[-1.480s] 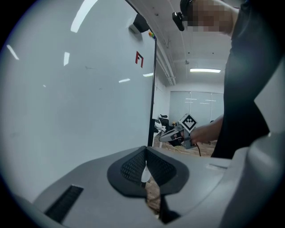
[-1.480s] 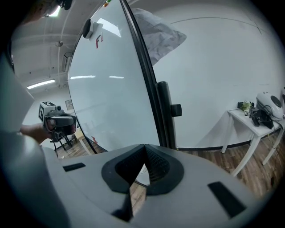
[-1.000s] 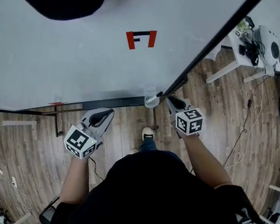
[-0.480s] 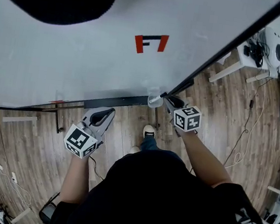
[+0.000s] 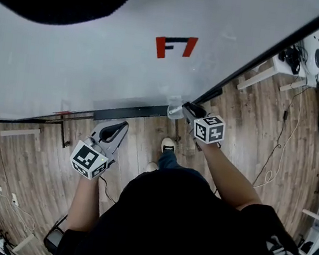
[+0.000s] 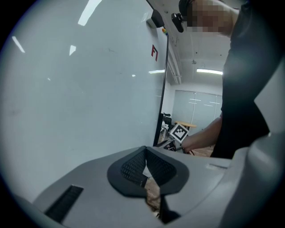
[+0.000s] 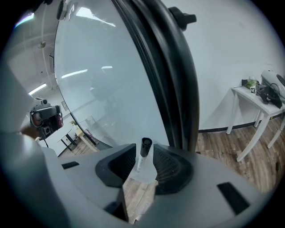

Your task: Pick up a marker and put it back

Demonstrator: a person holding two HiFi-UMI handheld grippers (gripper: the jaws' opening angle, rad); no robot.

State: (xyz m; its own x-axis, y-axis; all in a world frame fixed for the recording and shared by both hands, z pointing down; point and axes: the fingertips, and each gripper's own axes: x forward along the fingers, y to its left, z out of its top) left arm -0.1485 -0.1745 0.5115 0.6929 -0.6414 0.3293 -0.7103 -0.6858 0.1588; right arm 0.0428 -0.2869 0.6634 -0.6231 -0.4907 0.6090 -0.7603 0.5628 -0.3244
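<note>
The right gripper [image 5: 186,109] has crept up and left in the head view, nearer the lower corner of the board [image 5: 98,57]. Its jaws are opening, and the marker [image 7: 145,153] stands free between them. The red mark [image 5: 176,46] now sits further right in the frame.

Floored in brown wood planks [image 5: 20,164]. Fronted by a wide pale whiteboard [image 5: 86,62], black-framed, marked with a red-and-black sign [image 5: 175,45]. Furnished at right with a white table [image 7: 231,116] against a white wall [image 7: 222,58]. Lit by ceiling strip lights [image 6: 209,71].
</note>
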